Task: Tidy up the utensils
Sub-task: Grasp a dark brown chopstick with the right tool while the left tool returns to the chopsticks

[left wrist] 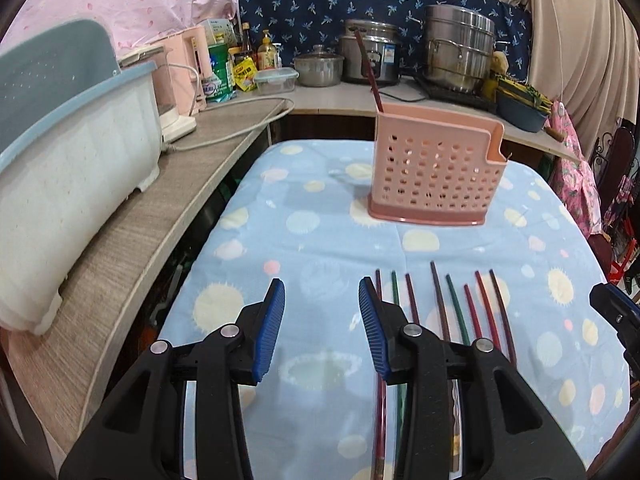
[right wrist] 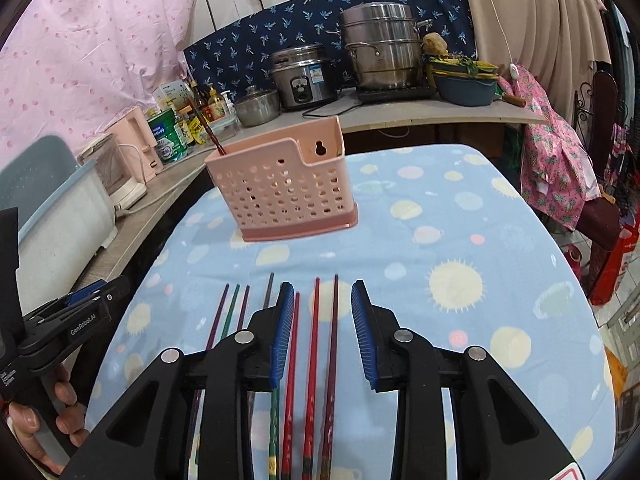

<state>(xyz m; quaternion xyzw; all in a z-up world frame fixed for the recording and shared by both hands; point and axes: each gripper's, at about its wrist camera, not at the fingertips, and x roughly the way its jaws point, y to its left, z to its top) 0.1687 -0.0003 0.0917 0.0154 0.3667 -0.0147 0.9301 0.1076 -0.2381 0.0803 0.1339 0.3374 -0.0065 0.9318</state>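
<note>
— Both grippers, what is shown?
— Right gripper (right wrist: pixel 319 334) and left gripper (left wrist: pixel 322 326) are held spread, empty, over chopsticks (right wrist: pixel 312 360) at the table's (right wrist: pixel 460 216) near edge.
— And the holder (right wrist: pixel 286 192)?
— Mid-table (one chopstick inside). One stick should be straddled squarely, then pinched.

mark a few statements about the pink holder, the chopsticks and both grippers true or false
1. The pink perforated plastic holder stands upright on the blue spotted tablecloth. True.
2. The holder is empty. False: one dark red chopstick leans inside it.
3. The loose coloured chopsticks lie side by side on the cloth. True.
4. The right gripper is shut on a chopstick. False: its fingers are open, holding nothing.
5. The left gripper is open. True.
</note>
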